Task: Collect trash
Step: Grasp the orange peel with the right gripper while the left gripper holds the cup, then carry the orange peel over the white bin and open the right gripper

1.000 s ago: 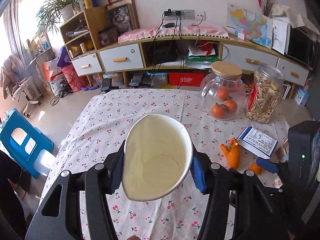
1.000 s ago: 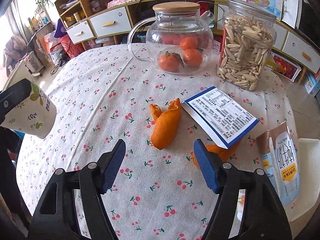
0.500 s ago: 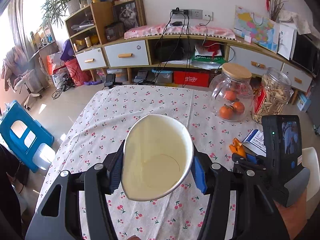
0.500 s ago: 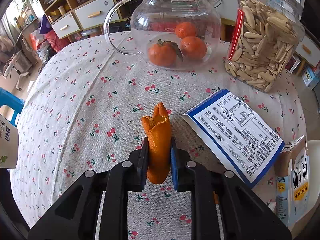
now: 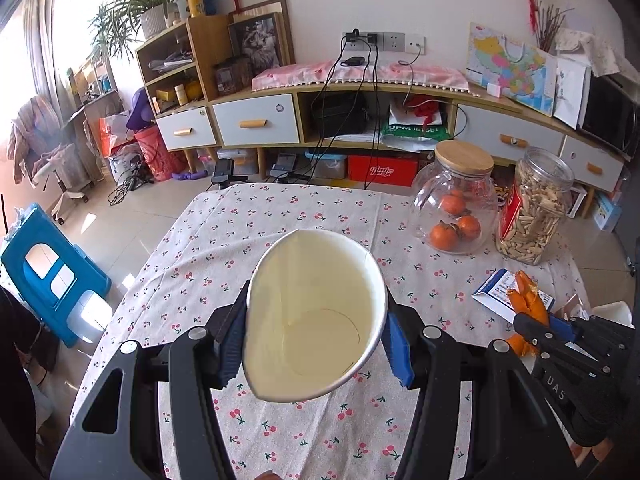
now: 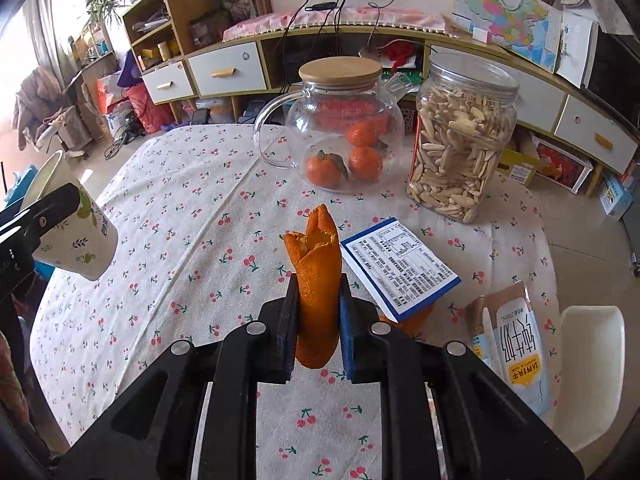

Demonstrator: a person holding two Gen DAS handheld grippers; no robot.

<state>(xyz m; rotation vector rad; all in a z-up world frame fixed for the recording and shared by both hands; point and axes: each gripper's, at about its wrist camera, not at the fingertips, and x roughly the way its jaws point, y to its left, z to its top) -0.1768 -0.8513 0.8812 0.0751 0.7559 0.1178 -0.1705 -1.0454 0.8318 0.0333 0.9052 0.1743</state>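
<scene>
The orange peel (image 6: 318, 280) is a curled, bright orange strip with a torn, pointed top and a paler inner side, standing upright above the cherry-print tablecloth (image 6: 180, 208). The right gripper (image 6: 318, 320) is clamped narrowly on its lower half. Off to the left, the left gripper (image 5: 316, 340) squeezes a paper cup (image 5: 316, 316), its white mouth pressed oval and tilted toward the camera. Behind the peel lie a blue-edged printed leaflet (image 6: 400, 266), a glass teapot (image 6: 344, 132) holding tangerines, and a jar of seeds (image 6: 460, 136).
</scene>
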